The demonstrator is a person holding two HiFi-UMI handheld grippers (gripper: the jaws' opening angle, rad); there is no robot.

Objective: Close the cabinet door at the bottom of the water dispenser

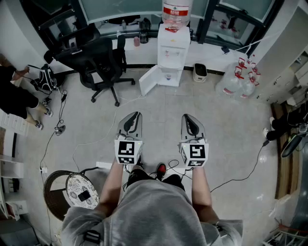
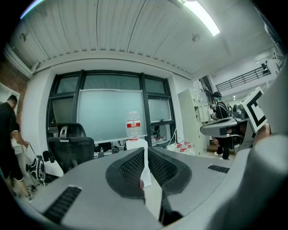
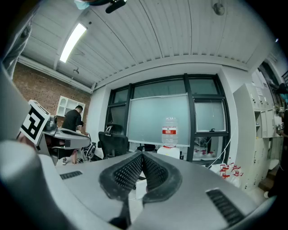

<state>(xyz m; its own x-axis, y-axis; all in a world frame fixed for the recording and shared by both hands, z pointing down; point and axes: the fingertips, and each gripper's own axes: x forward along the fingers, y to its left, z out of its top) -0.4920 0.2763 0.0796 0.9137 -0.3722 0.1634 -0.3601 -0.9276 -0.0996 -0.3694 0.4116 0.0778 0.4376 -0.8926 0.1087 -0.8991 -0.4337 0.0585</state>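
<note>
The white water dispenser (image 1: 171, 50) stands at the far wall with a clear bottle (image 1: 176, 13) on top. Its bottom cabinet door (image 1: 149, 80) hangs open, swung out to the left. Both grippers are held level over the floor, well short of the dispenser. My left gripper (image 1: 136, 114) is shut with nothing in it, and my right gripper (image 1: 186, 116) is shut and empty too. In the left gripper view the dispenser (image 2: 136, 144) and bottle (image 2: 133, 124) show just above the closed left gripper (image 2: 146, 151). The right gripper view has the bottle (image 3: 169, 131) right of the closed right gripper (image 3: 142, 155).
A black office chair (image 1: 98, 57) stands left of the dispenser. A small bin (image 1: 200, 72) and several empty water bottles (image 1: 238, 79) sit to its right. A person (image 1: 14, 93) stands at the left edge. Cables (image 1: 240, 175) trail over the floor; a round stool (image 1: 72, 190) is near left.
</note>
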